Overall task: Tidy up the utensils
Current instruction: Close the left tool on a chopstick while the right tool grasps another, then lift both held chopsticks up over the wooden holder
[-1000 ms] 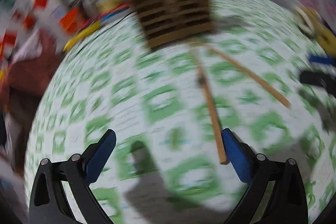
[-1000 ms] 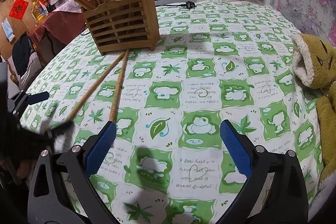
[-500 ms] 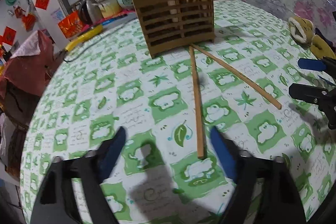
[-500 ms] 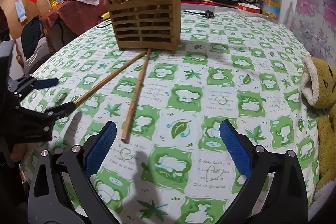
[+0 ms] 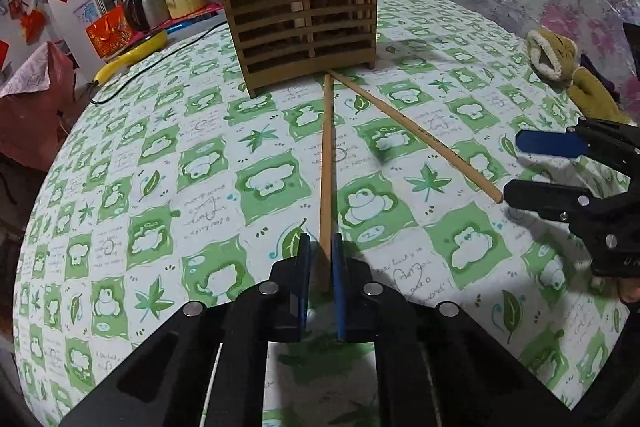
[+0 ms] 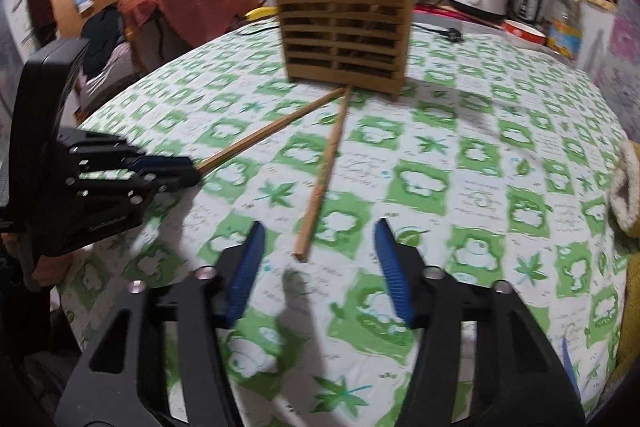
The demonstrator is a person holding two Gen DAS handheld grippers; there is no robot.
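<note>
Two chopsticks lie loose on the green-checked cloth (image 5: 208, 163), their far tips meeting at the foot of the slatted holder (image 5: 304, 27) that already stands others upright. The left gripper (image 5: 320, 259) has just closed on the near end of one stick (image 5: 327, 163), while the right gripper (image 6: 318, 259), jaws narrowing but half open and empty, straddles the near end of the other (image 6: 324, 171). Light, stiff and slim, each stick would likely roll or pivot unless pinched squarely a little in from its end.

a table (image 5: 168, 131) in green-checked cloth bears a slatted wooden holder (image 5: 304, 27), two chopsticks (image 5: 327, 163) and a plush toy (image 5: 560, 67).
</note>
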